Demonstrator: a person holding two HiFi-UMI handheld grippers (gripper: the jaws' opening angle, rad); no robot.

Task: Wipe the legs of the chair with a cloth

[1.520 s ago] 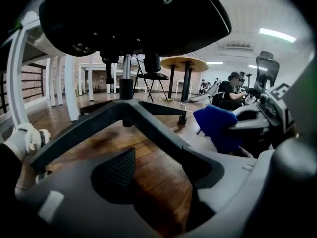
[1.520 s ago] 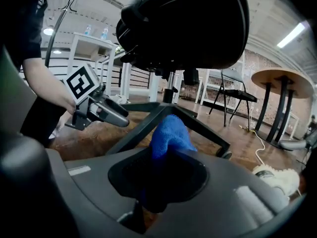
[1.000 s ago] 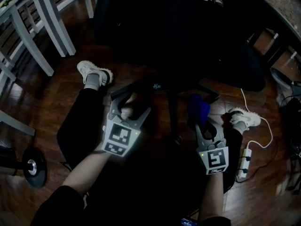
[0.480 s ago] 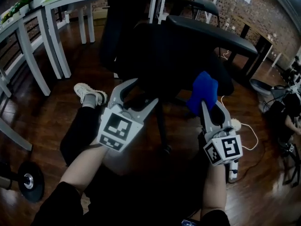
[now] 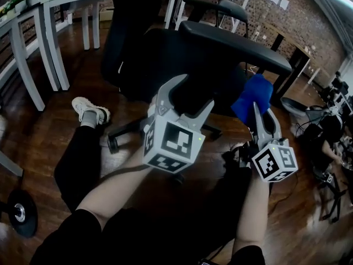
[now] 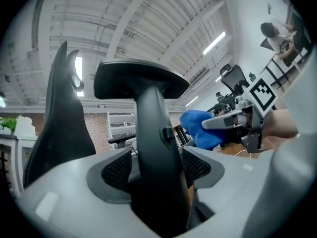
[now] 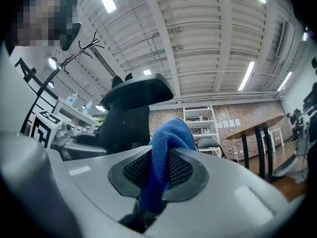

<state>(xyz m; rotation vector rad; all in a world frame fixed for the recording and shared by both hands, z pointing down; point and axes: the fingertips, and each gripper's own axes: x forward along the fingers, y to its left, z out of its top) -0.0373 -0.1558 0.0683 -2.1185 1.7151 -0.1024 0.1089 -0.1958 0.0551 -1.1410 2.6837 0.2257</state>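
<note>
Right tool (image 5: pixel 256 110) with cloth (image 5: pixel 251 97) beside armrest (image 5: pixel 231 40)

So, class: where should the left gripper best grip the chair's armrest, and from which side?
Probably the upright post under the pad: it is slim and vertical, the pad too broad. Bring the left gripper in level from the person's side, jaws either side.
</note>
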